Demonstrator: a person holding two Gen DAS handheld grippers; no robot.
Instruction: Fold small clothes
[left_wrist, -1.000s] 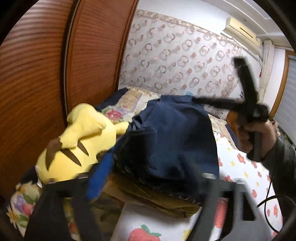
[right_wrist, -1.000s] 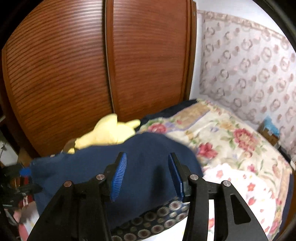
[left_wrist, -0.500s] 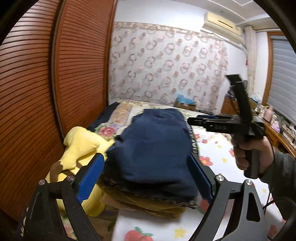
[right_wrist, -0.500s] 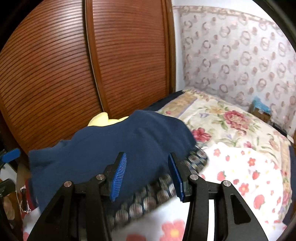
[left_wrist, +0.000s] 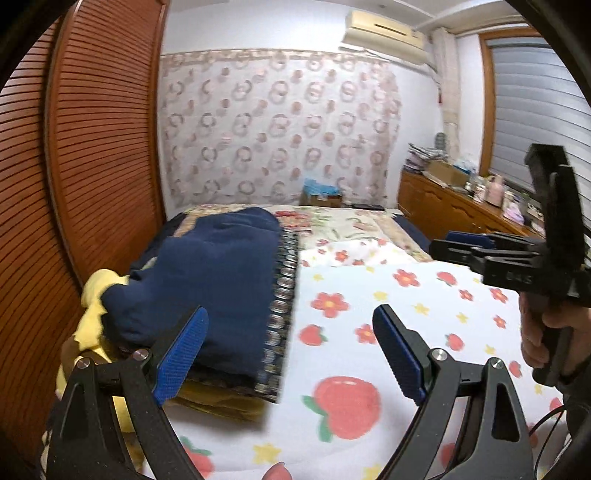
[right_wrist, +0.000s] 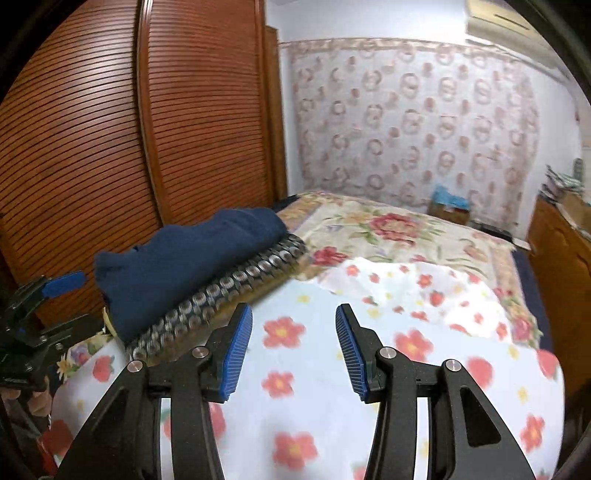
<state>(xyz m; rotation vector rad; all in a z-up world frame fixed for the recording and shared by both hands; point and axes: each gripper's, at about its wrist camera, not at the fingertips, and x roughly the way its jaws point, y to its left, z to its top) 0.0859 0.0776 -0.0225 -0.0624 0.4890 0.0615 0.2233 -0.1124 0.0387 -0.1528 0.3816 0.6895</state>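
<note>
1. Navy blue and soft, the folded fabric garment (left_wrist: 218, 280) tops the stack of folded clothes at the bed's left side, close to your left gripper (left_wrist: 290, 352).
2. Its long axis runs away from you, along the slatted reddish-brown wooden wardrobe doors (left_wrist: 92, 147) toward the circle-patterned curtain (left_wrist: 280, 125); the far end is a rounded bulge, and the near end reaches your left gripper's blue pads.
3. Under it lies a dark folded cloth with a band of silver-grey circles (right_wrist: 221, 291), whose patterned edge sticks out on the right and follows the same line. A mustard-yellow layer (left_wrist: 221, 398) sits lowest.
4. A yellow plush toy (left_wrist: 92, 310) is wedged between the stack and the wardrobe doors.
5. Your left gripper's jaws are spread wide and hold nothing; its left pad overlaps the stack's near corner in the left wrist view, but you cannot tell whether it touches.
6. Your right gripper (right_wrist: 293, 349) hangs over the white sheet printed with red flowers and strawberries (right_wrist: 406, 302), right of the stack, jaws parted moderately and empty.
7. Beyond that sheet, a cream floral bedspread (right_wrist: 391, 229) covers the far bed.
</note>
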